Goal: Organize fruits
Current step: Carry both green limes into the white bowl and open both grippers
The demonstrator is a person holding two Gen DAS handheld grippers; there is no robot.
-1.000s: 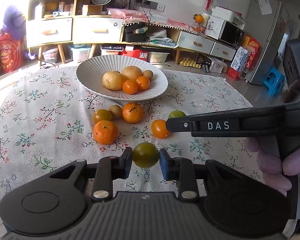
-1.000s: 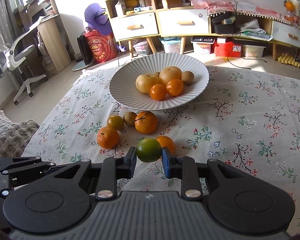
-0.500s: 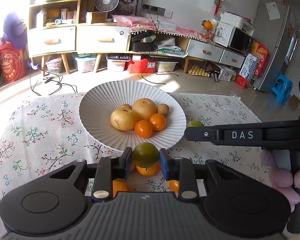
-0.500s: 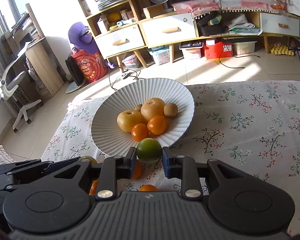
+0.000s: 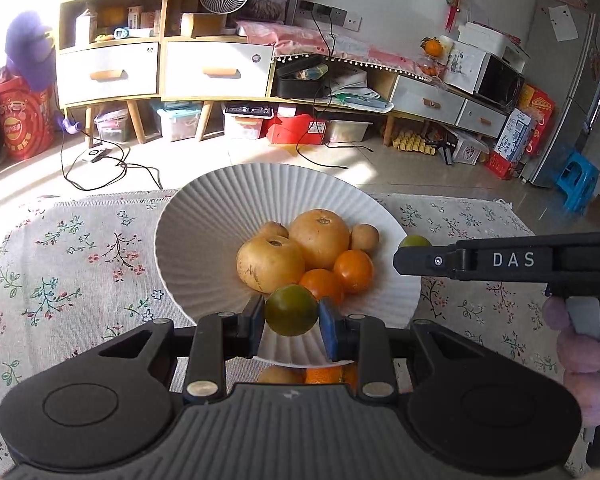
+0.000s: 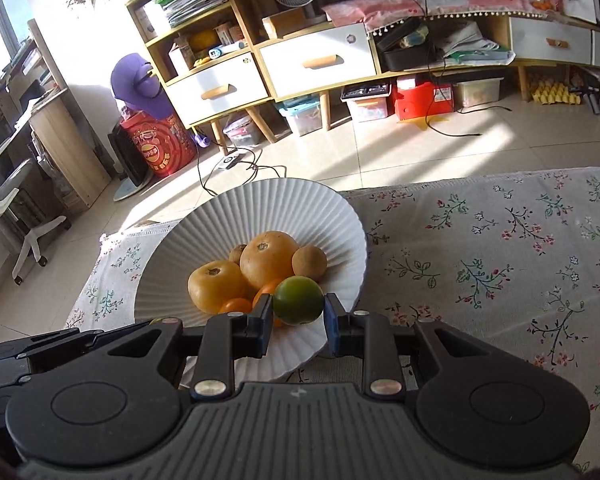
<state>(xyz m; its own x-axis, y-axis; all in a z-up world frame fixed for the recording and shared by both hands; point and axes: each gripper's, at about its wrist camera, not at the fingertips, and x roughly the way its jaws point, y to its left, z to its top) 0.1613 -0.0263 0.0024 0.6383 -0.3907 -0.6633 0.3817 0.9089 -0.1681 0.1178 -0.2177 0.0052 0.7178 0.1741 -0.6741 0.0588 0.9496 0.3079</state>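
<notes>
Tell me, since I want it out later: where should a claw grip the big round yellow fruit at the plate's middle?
Grip the yellow fruit across its widest middle, coming from above: smaller fruit crowd its sides on the plate, and only its dimpled top is clear.

left hand-held gripper (image 5: 291, 316): clamped on fruit, angled down | right hand-held gripper (image 6: 298, 312): clamped on fruit, angled down
</notes>
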